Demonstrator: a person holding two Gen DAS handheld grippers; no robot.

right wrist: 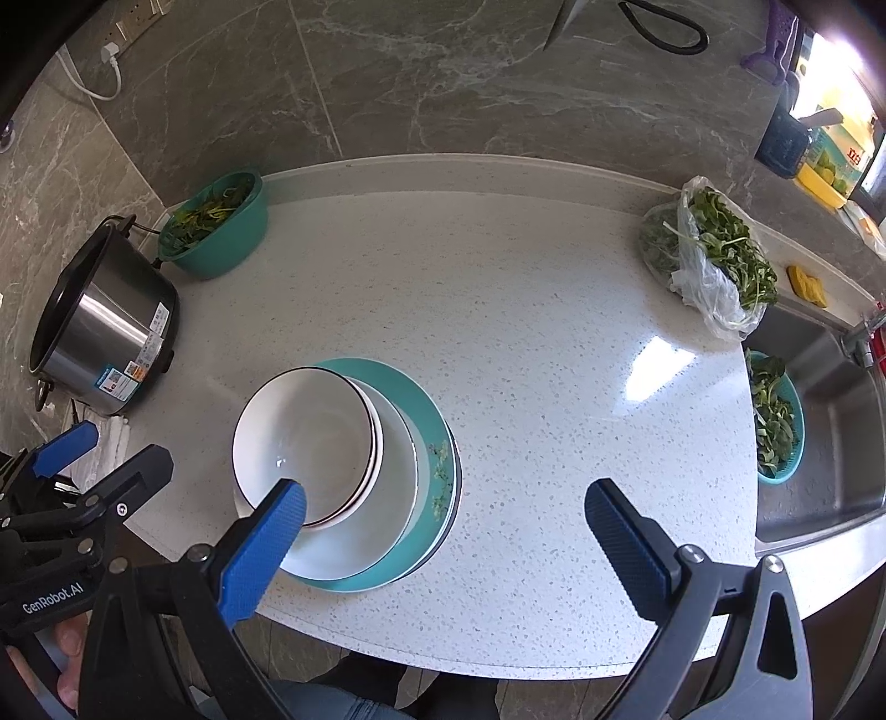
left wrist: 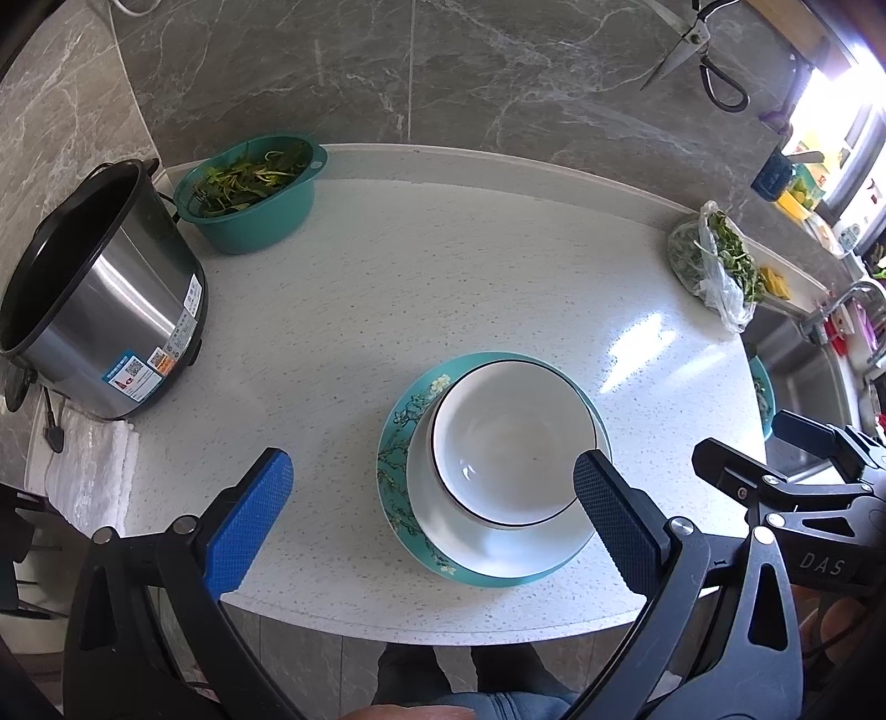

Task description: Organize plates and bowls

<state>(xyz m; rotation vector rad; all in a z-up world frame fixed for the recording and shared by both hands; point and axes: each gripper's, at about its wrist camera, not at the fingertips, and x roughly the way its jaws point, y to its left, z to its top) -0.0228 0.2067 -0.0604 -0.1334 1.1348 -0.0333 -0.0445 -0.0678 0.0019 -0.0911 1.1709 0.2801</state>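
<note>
Both my grippers, the left gripper (left wrist: 432, 487) and the right gripper (right wrist: 446, 501), have their jaws wide apart and hold nothing. The white bowl (left wrist: 512, 440) sits off-centre toward 9 o'clock on the white plate (right wrist: 387, 498) and teal plate (right wrist: 426, 410) near the counter edge (right wrist: 443, 653). I think a careless push could slide the stack off toward 6 o'clock.

One stack of dishes on the tabletop (right wrist: 498, 310): one teal plate (left wrist: 412, 410) at the bottom, one white plate (left wrist: 443, 515) on it, at least one white bowl (left wrist: 515, 437) on top; exact count in the stack unclear. One metal pot (left wrist: 105, 299). Two teal baskets of greens (left wrist: 249, 188) (right wrist: 775, 421). One plastic bag of greens (right wrist: 709, 260). One pair of scissors (left wrist: 698, 50). Two tools (left wrist: 432, 509) (right wrist: 443, 531).
</note>
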